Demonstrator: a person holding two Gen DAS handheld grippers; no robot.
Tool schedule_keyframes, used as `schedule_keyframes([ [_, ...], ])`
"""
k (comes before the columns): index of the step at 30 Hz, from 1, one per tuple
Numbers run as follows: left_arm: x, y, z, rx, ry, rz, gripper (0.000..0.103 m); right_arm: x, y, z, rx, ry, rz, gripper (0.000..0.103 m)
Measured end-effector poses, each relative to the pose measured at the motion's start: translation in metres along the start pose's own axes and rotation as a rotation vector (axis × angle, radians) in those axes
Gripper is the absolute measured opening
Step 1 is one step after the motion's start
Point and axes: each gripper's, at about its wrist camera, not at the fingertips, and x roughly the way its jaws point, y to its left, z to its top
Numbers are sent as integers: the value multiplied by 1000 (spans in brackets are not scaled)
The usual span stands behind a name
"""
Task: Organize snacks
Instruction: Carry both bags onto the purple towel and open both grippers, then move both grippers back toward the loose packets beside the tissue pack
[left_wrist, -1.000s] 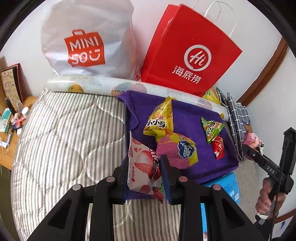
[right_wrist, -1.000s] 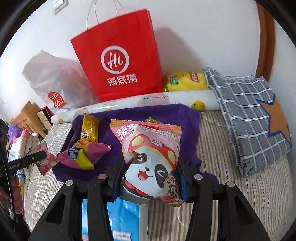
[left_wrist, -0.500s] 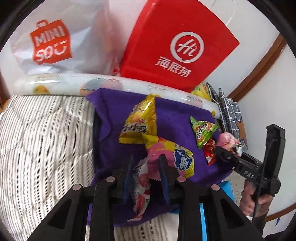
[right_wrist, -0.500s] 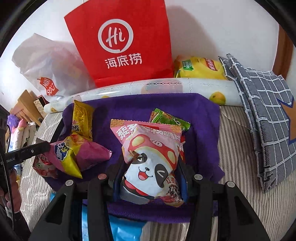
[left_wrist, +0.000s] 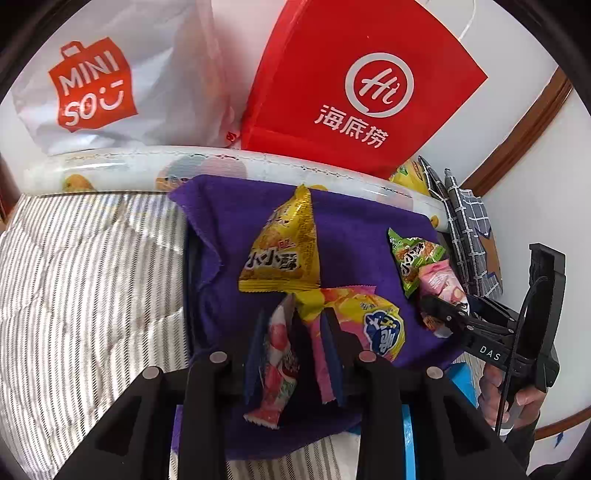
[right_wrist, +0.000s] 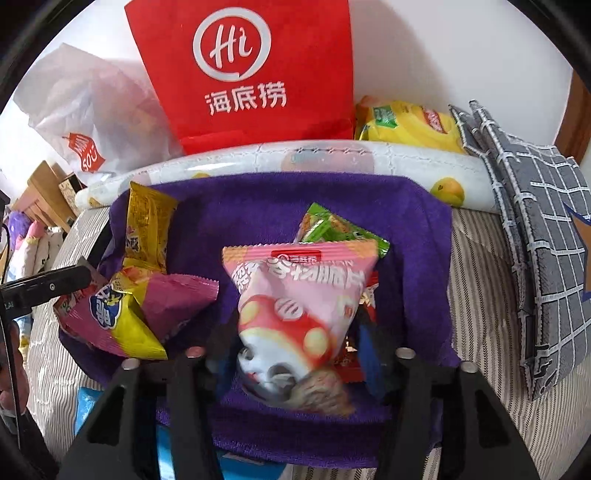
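Two hand-held grippers work over a purple cloth (left_wrist: 354, 236) spread on a striped bed (left_wrist: 92, 280). At the bottom centre of the left wrist view, the left gripper (left_wrist: 293, 350) has just begun easing its jaws apart – a pink strawberry-print packet (left_wrist: 277, 354) stands between them, leaning on the left pad with a gap on the other side. At the bottom centre of the right wrist view, the right gripper (right_wrist: 291, 365) has its jaws opening too, and the pink panda snack bag (right_wrist: 295, 310) lies between them on the cloth, free of both pads. A yellow packet (left_wrist: 284, 251), a pink-and-yellow bag (left_wrist: 362, 321) and a green packet (right_wrist: 336, 229) rest on the cloth – a red Haidilao paper bag (right_wrist: 251, 66) and a white Miniso bag (left_wrist: 110, 74) stand at the top.
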Motion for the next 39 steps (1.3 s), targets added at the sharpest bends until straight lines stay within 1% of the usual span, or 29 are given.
schedule_keyframes([
  [1,-2,0,-1,2,-4,4,34,0,1,0,-4,2,-4,61],
  [3,-8,0,-2,10,-12,13,42,-1,4,-2,-16,12,-11,65],
  [5,-13,0,-4,17,-20,23,46,-6,7,-4,-19,8,-4,66],
  [7,-19,-1,-7,24,-27,23,47,-12,9,-7,-22,3,-3,70],
  [8,-23,-1,-9,25,-29,23,47,-15,11,-8,-24,-3,-6,71],
  [16,-50,-7,-28,35,-52,22,53,-55,17,-18,-18,-59,-31,71],
  [21,-69,-17,-44,59,-70,25,60,-84,18,-32,10,-104,-38,71],
  [28,-90,-29,-67,98,-86,37,65,-117,17,-54,55,-158,-61,71],
  [30,-94,-31,-73,103,-88,39,68,-128,17,-62,70,-179,-80,71],
  [32,-98,-33,-79,108,-89,43,68,-135,18,-69,70,-180,-84,71],
  [34,-100,-34,-85,109,-88,49,69,-140,21,-77,61,-162,-84,71],
  [39,-105,-30,-98,93,-85,56,69,-144,32,-99,51,-130,-54,71],
])
